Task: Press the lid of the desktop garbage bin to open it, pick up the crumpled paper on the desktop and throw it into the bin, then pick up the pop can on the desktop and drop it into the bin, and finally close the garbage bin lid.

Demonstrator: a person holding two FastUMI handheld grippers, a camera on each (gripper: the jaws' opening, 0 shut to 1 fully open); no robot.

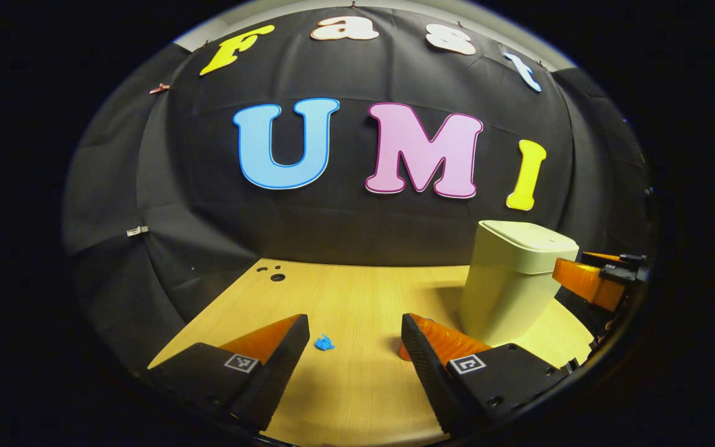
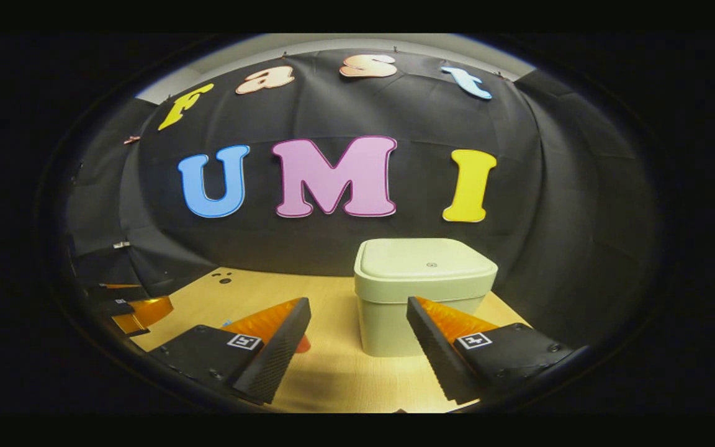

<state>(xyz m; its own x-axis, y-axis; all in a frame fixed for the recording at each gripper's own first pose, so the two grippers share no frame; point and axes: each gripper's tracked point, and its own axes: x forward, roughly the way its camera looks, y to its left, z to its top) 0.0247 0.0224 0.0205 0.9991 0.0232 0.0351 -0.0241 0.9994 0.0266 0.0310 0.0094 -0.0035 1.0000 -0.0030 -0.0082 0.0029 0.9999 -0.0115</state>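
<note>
The pale green garbage bin (image 1: 509, 285) stands on the right of the wooden desk (image 1: 351, 397) with its lid (image 2: 426, 264) down. A small blue crumpled paper (image 1: 324, 343) lies on the desk just ahead of my left gripper (image 1: 354, 326), which is open and holds nothing. A sliver of the red pop can (image 1: 402, 352) peeks out beside that gripper's right finger; most of it is hidden. My right gripper (image 2: 357, 307) is open too, low over the desk, with the bin (image 2: 422, 298) straight ahead and close. The can (image 2: 303, 343) also shows behind its left finger.
Black cloth walls close in the desk at the back and sides. Small round holes (image 1: 277, 276) mark the desk's far left corner. In the left gripper view the right gripper (image 1: 587, 282) juts in beside the bin; in the right gripper view the left gripper (image 2: 137, 308) sits far left.
</note>
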